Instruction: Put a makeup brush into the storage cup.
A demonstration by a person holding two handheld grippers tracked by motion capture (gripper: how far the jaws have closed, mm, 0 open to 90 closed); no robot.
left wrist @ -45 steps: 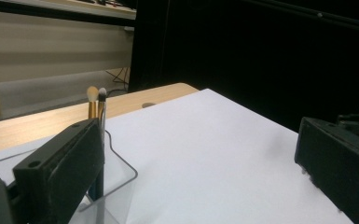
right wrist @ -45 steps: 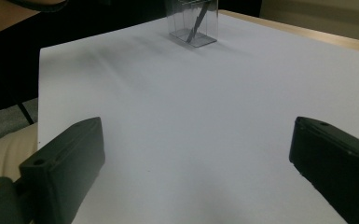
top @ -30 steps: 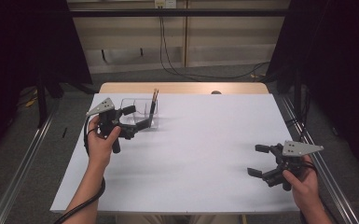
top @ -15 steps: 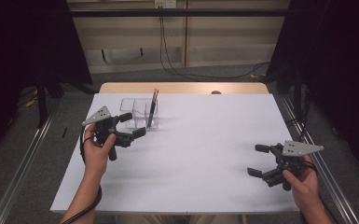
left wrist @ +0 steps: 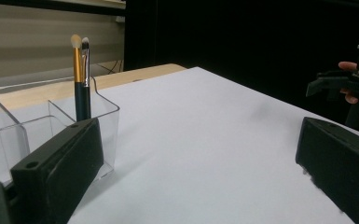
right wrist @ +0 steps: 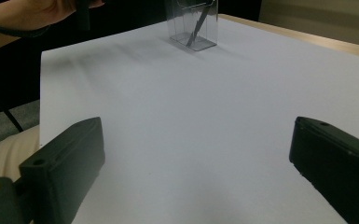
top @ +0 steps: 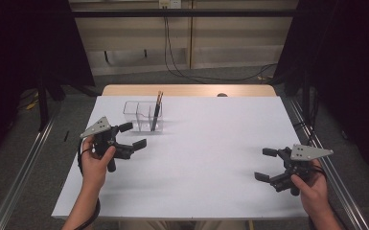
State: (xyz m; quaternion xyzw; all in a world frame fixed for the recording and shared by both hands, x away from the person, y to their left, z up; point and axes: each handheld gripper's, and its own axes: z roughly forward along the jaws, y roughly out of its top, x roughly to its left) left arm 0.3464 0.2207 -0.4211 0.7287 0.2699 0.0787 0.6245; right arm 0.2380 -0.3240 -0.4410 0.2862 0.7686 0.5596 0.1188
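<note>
A clear plastic organizer (top: 143, 116) with compartments stands at the far left of the white table (top: 211, 139). Two makeup brushes (top: 156, 110) lean upright in its right-hand compartment. My left gripper (top: 133, 135) hovers open just in front of the organizer with nothing between its jaws. In the left gripper view (left wrist: 196, 186) the organizer (left wrist: 42, 130) and the brushes (left wrist: 80, 79) rise just beyond the left jaw. My right gripper (top: 264, 164) stays open and empty near the table's front right. In the right gripper view (right wrist: 196, 177) the organizer (right wrist: 193, 23) is far off.
The wooden table edge (top: 187, 90) runs along the far side, with a small dark object (top: 222, 95) on it. Metal rails (top: 24, 167) flank the table on the floor. The right gripper (left wrist: 349, 86) appears far off in the left gripper view.
My left gripper has drawn back from the organizer toward the front left, still open. The right gripper has not moved.
</note>
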